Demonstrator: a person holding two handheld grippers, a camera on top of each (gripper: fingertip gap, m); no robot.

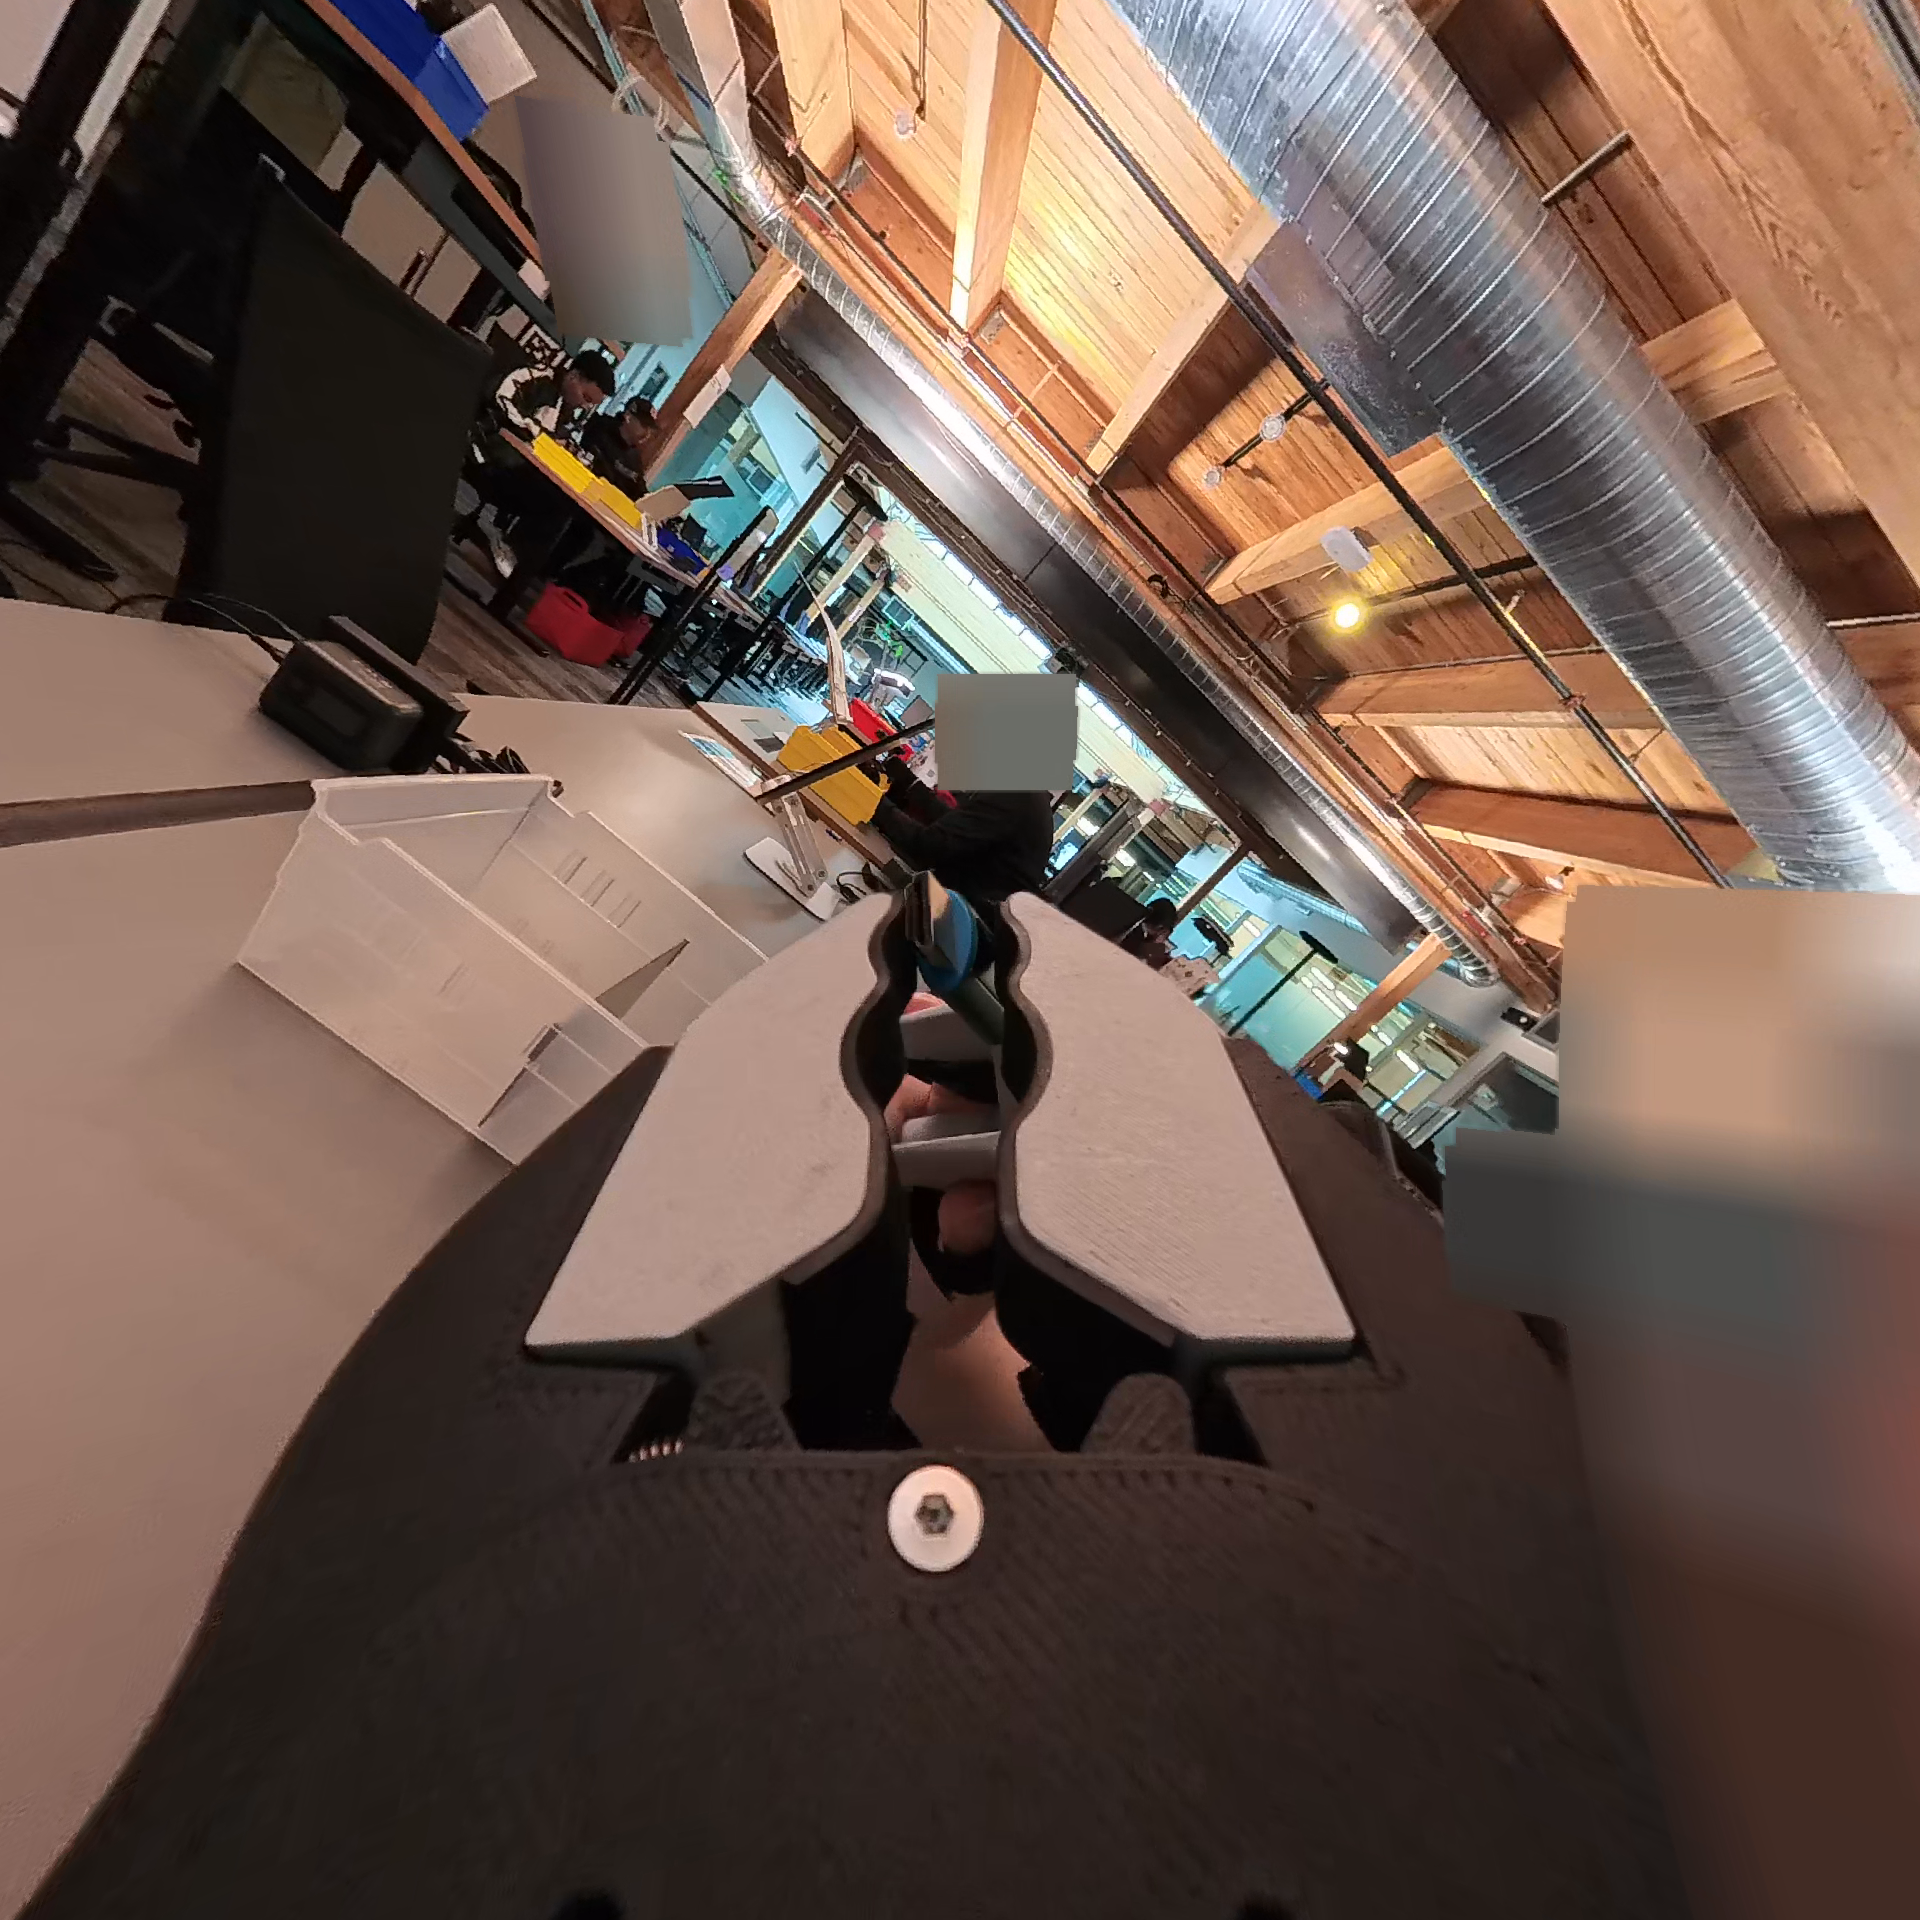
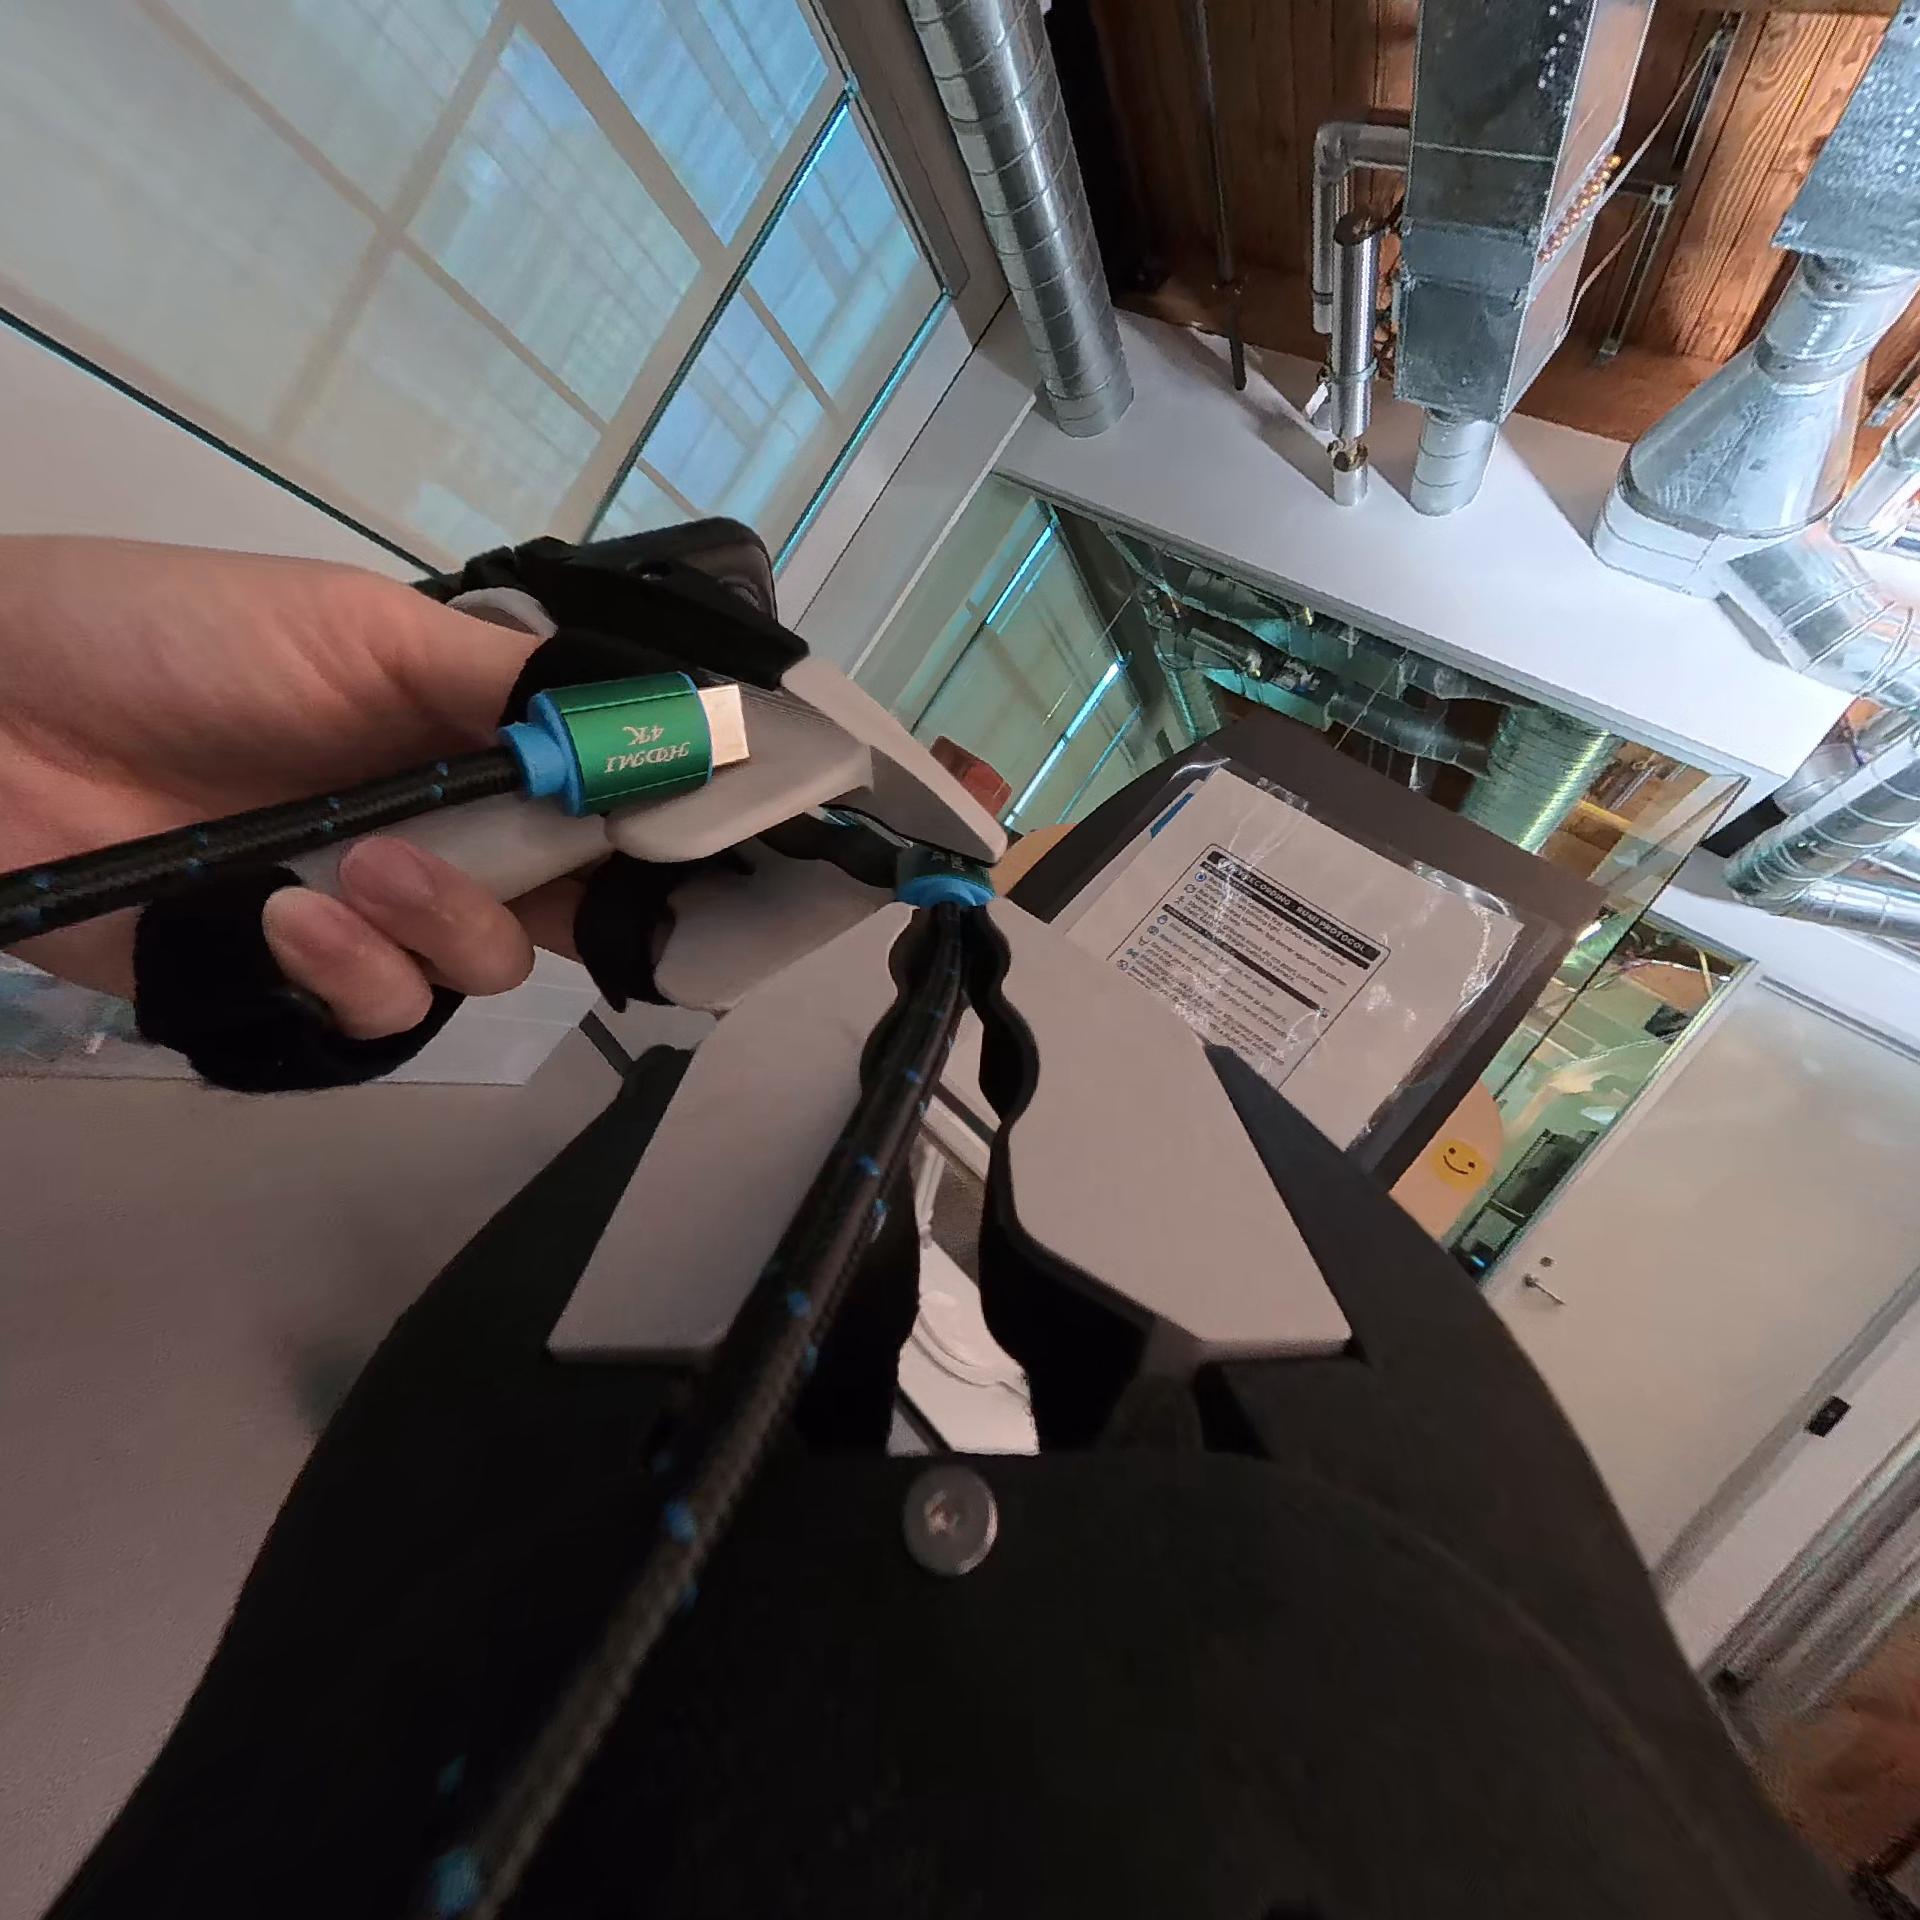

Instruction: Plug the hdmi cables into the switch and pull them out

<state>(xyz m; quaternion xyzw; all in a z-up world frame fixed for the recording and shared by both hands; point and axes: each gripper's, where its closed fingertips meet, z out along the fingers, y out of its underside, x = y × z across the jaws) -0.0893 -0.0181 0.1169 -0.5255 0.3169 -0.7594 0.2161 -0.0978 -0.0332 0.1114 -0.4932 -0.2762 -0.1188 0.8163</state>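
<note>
Both grippers are raised and tilted up toward the ceiling, tip to tip. My left gripper is shut on the green HDMI plug with a blue collar; the right wrist view shows it pinching that plug. My right gripper is closed on the same plug's black braided cable, just behind the collar; the cable runs back between its fingers. A second green HDMI plug with its cable lies across the left gripper's body by the gloved hand. I see no switch for certain.
A clear plastic organiser and a small black box with leads sit on the white table, with a dark cable stretched over it. People sit at tables behind. A black board with a bagged sheet stands ahead of my right gripper.
</note>
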